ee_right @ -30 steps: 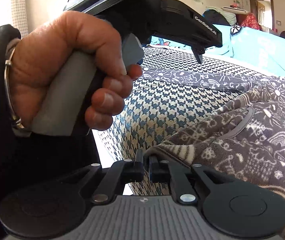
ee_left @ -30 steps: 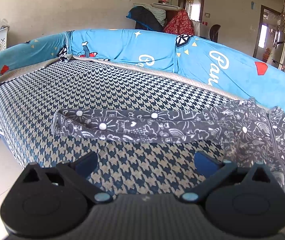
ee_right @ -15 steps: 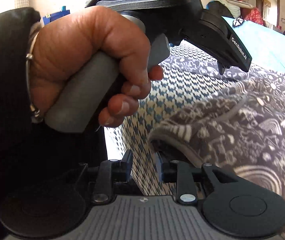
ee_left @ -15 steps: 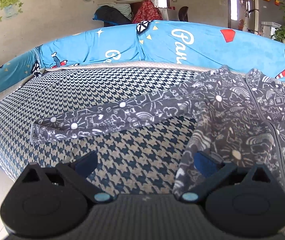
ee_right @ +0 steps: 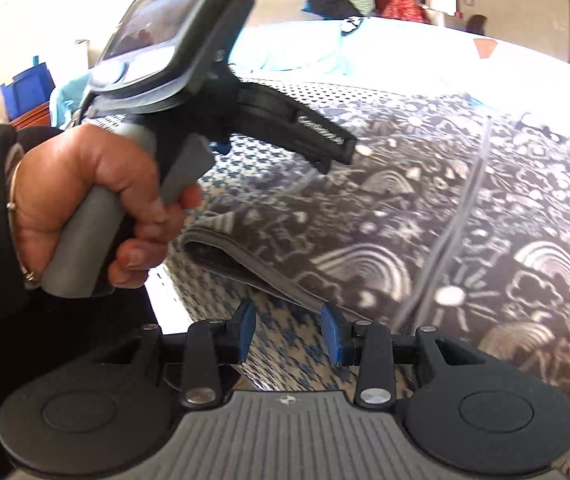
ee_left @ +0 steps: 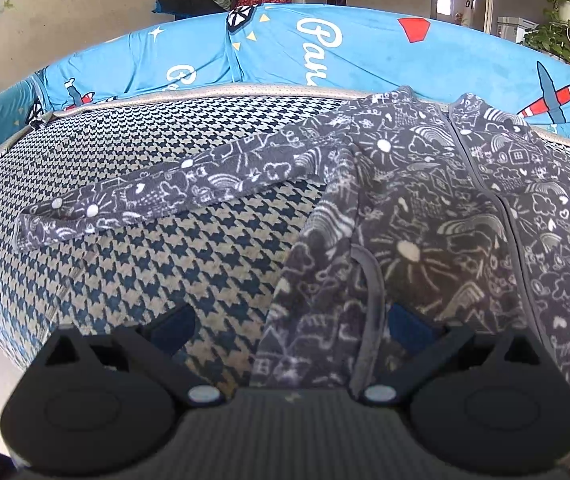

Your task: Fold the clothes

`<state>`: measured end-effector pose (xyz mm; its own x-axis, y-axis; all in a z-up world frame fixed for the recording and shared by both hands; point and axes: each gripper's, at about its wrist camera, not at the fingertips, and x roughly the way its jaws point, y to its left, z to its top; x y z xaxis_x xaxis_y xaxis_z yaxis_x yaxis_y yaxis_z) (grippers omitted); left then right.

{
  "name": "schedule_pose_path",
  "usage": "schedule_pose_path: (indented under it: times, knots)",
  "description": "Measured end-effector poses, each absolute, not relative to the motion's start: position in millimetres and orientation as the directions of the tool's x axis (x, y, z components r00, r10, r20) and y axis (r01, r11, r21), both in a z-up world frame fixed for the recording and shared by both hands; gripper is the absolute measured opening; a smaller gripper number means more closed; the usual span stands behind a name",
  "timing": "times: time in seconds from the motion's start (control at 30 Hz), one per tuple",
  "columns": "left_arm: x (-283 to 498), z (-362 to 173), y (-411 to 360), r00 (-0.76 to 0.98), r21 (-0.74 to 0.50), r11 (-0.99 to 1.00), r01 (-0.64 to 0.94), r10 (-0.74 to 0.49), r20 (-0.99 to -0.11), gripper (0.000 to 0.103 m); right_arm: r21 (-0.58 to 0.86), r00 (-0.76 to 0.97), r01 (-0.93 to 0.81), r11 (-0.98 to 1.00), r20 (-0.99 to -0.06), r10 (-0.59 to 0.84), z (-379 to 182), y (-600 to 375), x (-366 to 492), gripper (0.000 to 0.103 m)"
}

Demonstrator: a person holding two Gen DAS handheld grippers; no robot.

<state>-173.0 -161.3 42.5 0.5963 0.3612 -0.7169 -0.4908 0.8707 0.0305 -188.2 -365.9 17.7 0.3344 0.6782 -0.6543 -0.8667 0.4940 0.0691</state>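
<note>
On the sofa seat (ee_left: 133, 280), with its navy and tan houndstooth cover, lies a dark grey fleece jacket (ee_left: 465, 208) printed with white suns, rainbows and clouds. It takes up the 3 o'clock half of the left wrist view, zipper (ee_left: 481, 184) running up toward 12 o'clock. Behind the seat, at 12 o'clock, a bright blue blanket (ee_left: 365, 56) with planes and lettering covers the backrest.

The jacket's 1 visible sleeve (ee_left: 157, 196) stretches flat toward 9 o'clock, cuff well apart from the body. The hem corner (ee_right: 245, 268) hangs over the seat's front edge, at 6 o'clock in the left view.

The left gripper (ee_left: 285, 324) has its 2 blue-padded fingers spread wide, and the hem edge sits between them, not pinched. From the right wrist camera you can see the person's hand (ee_right: 97, 208) wrapped round its grey handle at 9 o'clock, black sleeve and a bangle at the wrist.

The right gripper (ee_right: 289, 332) is also apart, nothing held, blue pads just below the hem corner over bare houndstooth.
</note>
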Motion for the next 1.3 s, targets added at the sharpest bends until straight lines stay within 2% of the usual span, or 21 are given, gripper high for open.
schedule_pose_path:
  times: [0.2,0.3,0.4,0.7,0.8,0.87,1.03,1.1,1.17,1.23,1.27,1.3]
  knots:
    - [-174,40,-164,0.589,0.014,0.866,-0.500,0.352,-0.728,0.103,0.073,0.386,-0.825,0.561,-0.651,0.653,24,-385,-189,0.035]
    - [-175,41,-164,0.593,0.005,0.863,-0.505,0.351,-0.724,0.103,0.048,0.458,-0.792,0.609,-0.613,0.644,34,-413,-192,0.036]
    - [-175,42,-164,0.596,-0.004,0.860,-0.511,0.351,-0.722,0.103,0.083,0.498,-0.756,0.650,-0.571,0.653,41,-433,-186,0.036]
    - [-171,43,-170,0.600,-0.033,0.856,-0.516,0.333,-0.727,0.103,0.007,0.756,-0.426,0.905,-0.546,0.360,48,-483,-155,0.036]
    - [-170,43,-174,0.603,-0.034,0.860,-0.509,0.328,-0.727,0.103,0.000,0.793,-0.331,0.944,-0.542,0.278,47,-496,-146,0.041]
    - [-169,43,-177,0.604,-0.033,0.862,-0.506,0.327,-0.727,0.103,0.015,0.788,-0.313,0.950,-0.554,0.269,43,-500,-140,0.054]
    - [-170,42,-179,0.605,-0.038,0.864,-0.503,0.320,-0.729,0.103,0.026,0.758,-0.311,0.950,-0.596,0.265,31,-499,-130,0.056]
    - [-170,43,-180,0.607,-0.043,0.864,-0.502,0.317,-0.729,0.103,0.029,0.756,-0.316,0.948,-0.596,0.270,27,-496,-130,0.048]
    - [-171,43,-181,0.610,-0.049,0.864,-0.501,0.313,-0.728,0.103,0.037,0.759,-0.314,0.949,-0.590,0.275,27,-496,-130,0.028]
    - [-172,44,-181,0.615,-0.059,0.864,-0.500,0.306,-0.726,0.103,0.068,0.756,-0.315,0.947,-0.585,0.294,29,-498,-131,0.018]
    - [-173,44,-181,0.620,-0.067,0.864,-0.499,0.302,-0.724,0.103,0.058,0.770,-0.296,0.953,-0.576,0.274,31,-500,-134,0.004]
    - [-173,45,-181,0.625,-0.075,0.864,-0.497,0.297,-0.721,0.103,0.048,0.783,-0.277,0.960,-0.567,0.254,34,-502,-136,0.003]
